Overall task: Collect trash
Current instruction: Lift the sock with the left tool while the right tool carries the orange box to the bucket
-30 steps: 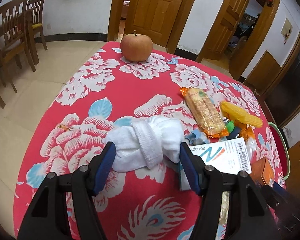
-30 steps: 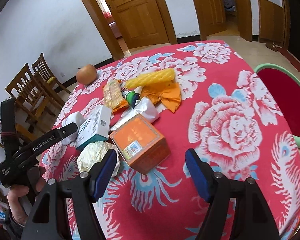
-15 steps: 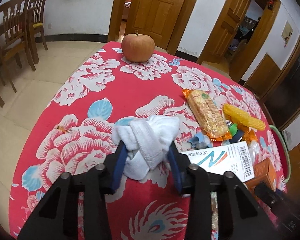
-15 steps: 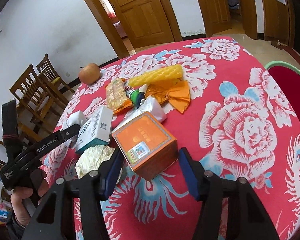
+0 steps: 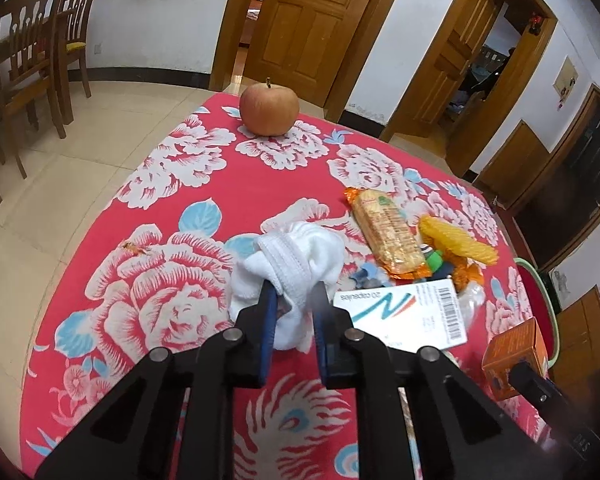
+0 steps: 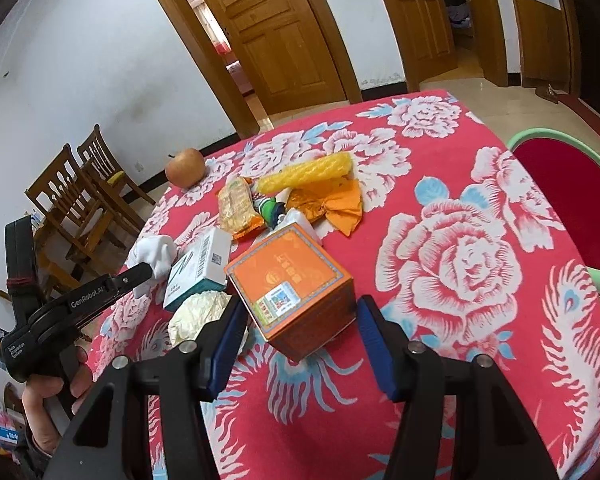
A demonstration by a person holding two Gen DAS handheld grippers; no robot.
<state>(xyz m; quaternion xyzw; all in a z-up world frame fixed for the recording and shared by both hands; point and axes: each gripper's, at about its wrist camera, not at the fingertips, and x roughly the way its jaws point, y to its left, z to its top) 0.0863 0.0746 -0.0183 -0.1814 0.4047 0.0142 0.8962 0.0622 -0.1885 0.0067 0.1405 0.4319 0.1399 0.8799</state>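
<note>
My left gripper (image 5: 294, 296) is shut on a white knotted cloth (image 5: 296, 256) on the red flowered tablecloth (image 5: 160, 208). The cloth (image 6: 156, 252) and the left gripper (image 6: 140, 270) also show in the right wrist view. My right gripper (image 6: 300, 312) is open, its fingers on either side of an orange box (image 6: 292, 284), close to it. The box (image 5: 514, 350) shows at the right in the left wrist view. A white capsule box (image 5: 400, 312) (image 6: 200, 268) and a crumpled yellowish paper ball (image 6: 204, 312) lie between the two grippers.
A biscuit packet (image 5: 386, 228), a yellow foam net (image 6: 304, 172), an orange wrapper (image 6: 332, 204) and a small green bottle (image 6: 268, 208) lie behind the boxes. An apple (image 5: 269, 109) stands at the far edge. A red stool with green rim (image 6: 568, 200) and wooden chairs (image 5: 24, 60) flank the table.
My left gripper has closed on the white cloth. My right gripper has moved forward around the orange box and narrowed its opening.
</note>
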